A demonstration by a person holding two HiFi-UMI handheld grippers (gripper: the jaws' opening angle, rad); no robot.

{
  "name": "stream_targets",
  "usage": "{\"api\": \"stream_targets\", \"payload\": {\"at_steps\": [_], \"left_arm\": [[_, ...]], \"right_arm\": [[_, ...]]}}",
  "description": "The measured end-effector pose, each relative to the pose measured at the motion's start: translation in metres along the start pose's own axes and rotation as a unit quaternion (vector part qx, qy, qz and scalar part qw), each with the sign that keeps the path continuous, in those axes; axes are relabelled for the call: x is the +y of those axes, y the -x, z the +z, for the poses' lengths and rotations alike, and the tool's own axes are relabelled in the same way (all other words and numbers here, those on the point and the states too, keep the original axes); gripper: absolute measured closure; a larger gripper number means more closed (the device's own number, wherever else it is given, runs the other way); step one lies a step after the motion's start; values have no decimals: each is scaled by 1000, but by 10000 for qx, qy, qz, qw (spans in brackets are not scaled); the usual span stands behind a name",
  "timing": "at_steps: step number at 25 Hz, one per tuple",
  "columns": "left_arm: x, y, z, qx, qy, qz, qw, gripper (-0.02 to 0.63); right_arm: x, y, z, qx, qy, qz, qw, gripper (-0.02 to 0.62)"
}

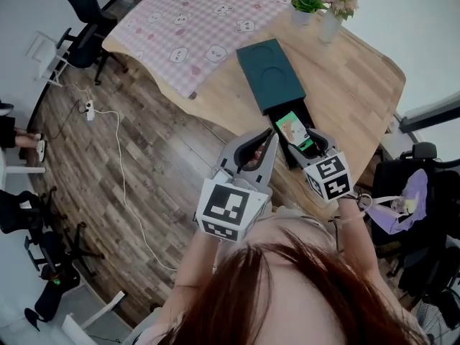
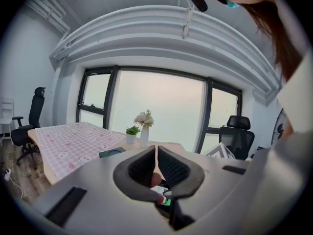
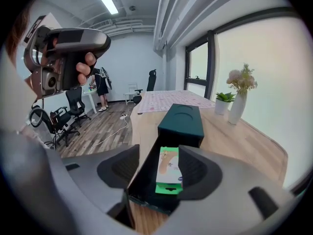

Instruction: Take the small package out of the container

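A dark green container (image 1: 272, 74) lies on the wooden table (image 1: 359, 85), its drawer (image 3: 146, 173) pulled out toward me. Inside the drawer lies the small green and white package (image 1: 292, 129) (image 3: 168, 170). My right gripper (image 1: 307, 146) (image 3: 158, 164) is open and tilted down over the drawer's near end, one jaw on each side of the package, without touching it. The left gripper (image 1: 270, 141) (image 2: 156, 161) hovers just left of the drawer. Its jaws are shut with nothing between them. A corner of the package (image 2: 161, 194) shows below them.
A pink checked cloth (image 1: 194, 24) covers the table's far left part. A potted plant (image 1: 307, 4) and a vase of flowers (image 1: 332, 9) stand at the far edge. Office chairs (image 1: 83, 20) and a white cable (image 1: 118, 157) are on the wooden floor to the left.
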State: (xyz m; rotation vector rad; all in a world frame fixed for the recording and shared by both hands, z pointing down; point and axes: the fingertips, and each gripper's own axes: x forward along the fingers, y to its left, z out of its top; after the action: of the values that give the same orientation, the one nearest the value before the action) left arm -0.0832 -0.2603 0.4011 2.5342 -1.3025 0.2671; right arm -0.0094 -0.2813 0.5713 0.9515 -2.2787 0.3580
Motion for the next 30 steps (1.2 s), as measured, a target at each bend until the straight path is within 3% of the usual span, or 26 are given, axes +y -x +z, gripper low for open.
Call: {"api": "stream_targets", "payload": {"at_steps": [17,30], "left_arm": [[36,-18,-13,186,372,-85,9991,586],[59,-28,-21,334,597,-60,9976,586]], "right_arm": [[-22,-57,-40,1121,-362,-185,9929,307],[-31,-82,-54,1592,-529,-229,9856,269]]}}
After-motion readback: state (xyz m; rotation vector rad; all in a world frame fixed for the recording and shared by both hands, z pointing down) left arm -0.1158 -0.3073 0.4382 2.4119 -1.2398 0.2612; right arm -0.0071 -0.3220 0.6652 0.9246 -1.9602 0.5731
